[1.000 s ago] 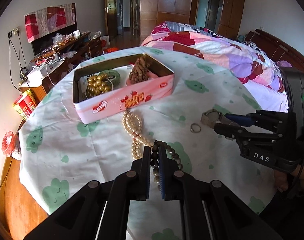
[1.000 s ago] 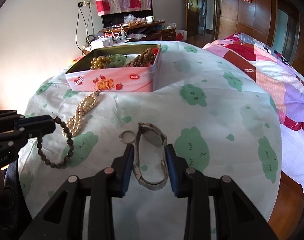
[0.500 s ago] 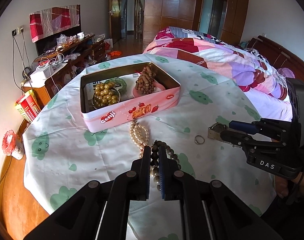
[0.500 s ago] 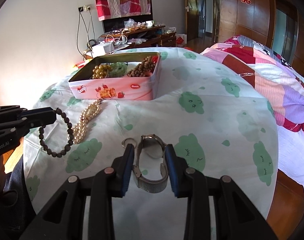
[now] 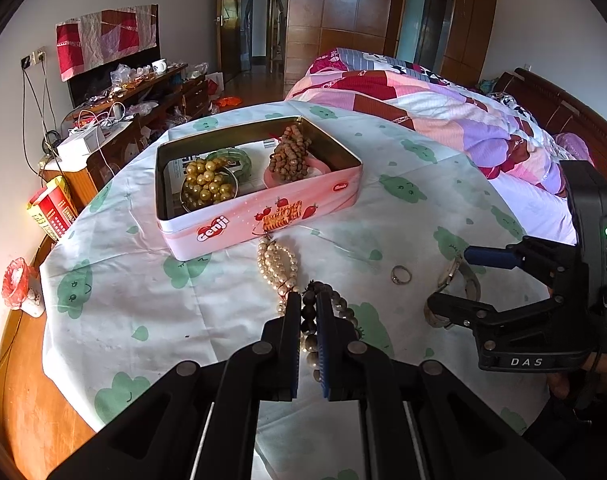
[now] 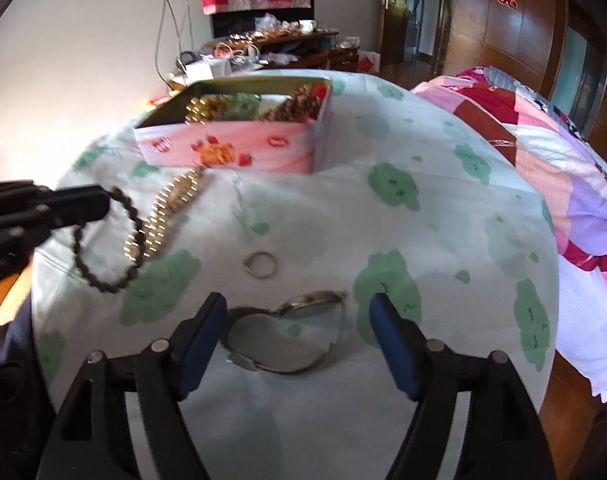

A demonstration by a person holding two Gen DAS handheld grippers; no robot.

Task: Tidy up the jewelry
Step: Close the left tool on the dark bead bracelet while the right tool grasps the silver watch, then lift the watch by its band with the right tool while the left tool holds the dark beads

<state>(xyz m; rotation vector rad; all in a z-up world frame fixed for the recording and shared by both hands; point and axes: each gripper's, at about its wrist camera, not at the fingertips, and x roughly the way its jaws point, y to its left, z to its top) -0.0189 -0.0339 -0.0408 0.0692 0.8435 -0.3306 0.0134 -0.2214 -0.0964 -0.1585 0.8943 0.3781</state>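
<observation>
On tablecloth, watch loose between right tool pads.

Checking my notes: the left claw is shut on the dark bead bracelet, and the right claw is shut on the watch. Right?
Not quite. The left claw does grip the dark bead bracelet, but the right claw stands open, its pads clear of the watch lying between them, as the right wrist view shows.

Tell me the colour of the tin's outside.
Pink tin, with red fruit pictures; clearest in the left wrist view.
</observation>
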